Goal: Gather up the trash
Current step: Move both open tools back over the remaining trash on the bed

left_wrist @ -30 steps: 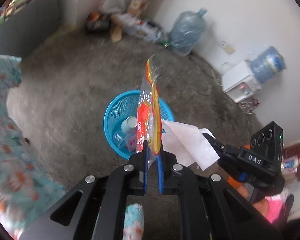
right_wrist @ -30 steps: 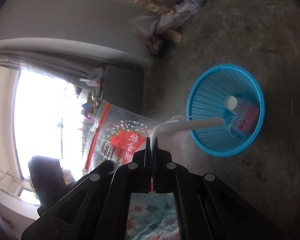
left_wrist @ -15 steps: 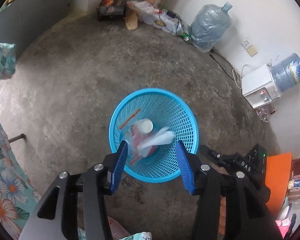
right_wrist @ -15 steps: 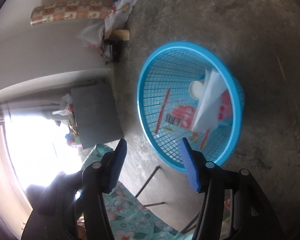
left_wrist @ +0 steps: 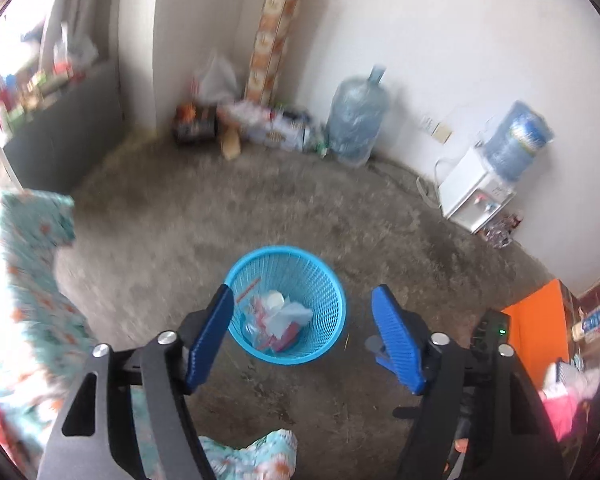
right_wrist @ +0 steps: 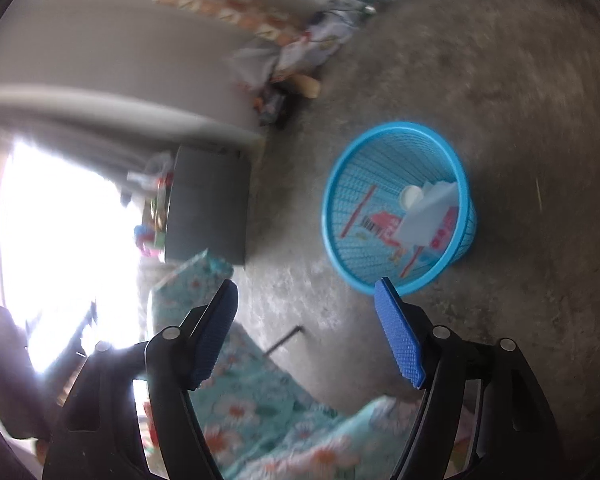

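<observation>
Standing on bare grey concrete floor (left_wrist: 300,208), blue basket (left_wrist: 332,344) of seemingly wrappers; both grippers wide, empty.

Against the white wall stood a large water jug (left_wrist: 356,120), a white dispenser (left_wrist: 474,194) bearing a blue bottle (left_wrist: 518,146), and a tall patterned box (left_wrist: 278,36). Floral cloth (left_wrist: 28,280) lay at left; a grey cabinet (right_wrist: 208,204) stood near the window.
</observation>
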A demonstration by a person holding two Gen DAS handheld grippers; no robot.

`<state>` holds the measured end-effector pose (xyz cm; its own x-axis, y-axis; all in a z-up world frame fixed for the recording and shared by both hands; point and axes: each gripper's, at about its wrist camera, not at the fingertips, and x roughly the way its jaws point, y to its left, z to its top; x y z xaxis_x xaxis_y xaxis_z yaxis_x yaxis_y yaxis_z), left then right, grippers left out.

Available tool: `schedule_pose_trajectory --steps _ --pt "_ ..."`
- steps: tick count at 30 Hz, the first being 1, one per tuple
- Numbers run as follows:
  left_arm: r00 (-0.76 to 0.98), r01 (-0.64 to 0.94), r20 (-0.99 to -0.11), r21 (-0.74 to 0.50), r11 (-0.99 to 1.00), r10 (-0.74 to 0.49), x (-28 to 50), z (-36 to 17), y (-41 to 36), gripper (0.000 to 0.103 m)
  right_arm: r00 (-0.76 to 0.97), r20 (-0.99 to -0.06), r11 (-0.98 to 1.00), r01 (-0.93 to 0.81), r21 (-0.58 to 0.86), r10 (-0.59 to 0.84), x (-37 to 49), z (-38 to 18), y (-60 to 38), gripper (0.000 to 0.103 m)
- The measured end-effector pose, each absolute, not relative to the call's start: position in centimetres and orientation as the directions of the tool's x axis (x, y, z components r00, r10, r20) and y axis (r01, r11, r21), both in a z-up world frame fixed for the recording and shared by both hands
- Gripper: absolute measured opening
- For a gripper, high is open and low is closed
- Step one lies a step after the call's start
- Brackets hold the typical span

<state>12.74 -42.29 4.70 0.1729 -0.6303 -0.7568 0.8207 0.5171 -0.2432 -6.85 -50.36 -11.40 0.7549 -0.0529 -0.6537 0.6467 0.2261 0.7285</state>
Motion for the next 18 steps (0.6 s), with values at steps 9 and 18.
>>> schedule_pose_trajectory --steps 9,18 --pt "0.277 0.845 -0.637 -0.194 0.497 -0.719 6.6 12.9 -29.2 0.088 0.768 -0.641 0.509 0.555 0.657 -0.009 -3.3 -4.1 -41.9 0.077" --pt "0.446 0.756 -0.583 -0.161 0.635 -0.679 4.9 16.6 -14.7 0.089 0.785 -0.617 0.685 0.416 0.598 0.061 -0.9 0.6 -35.4 0.083"
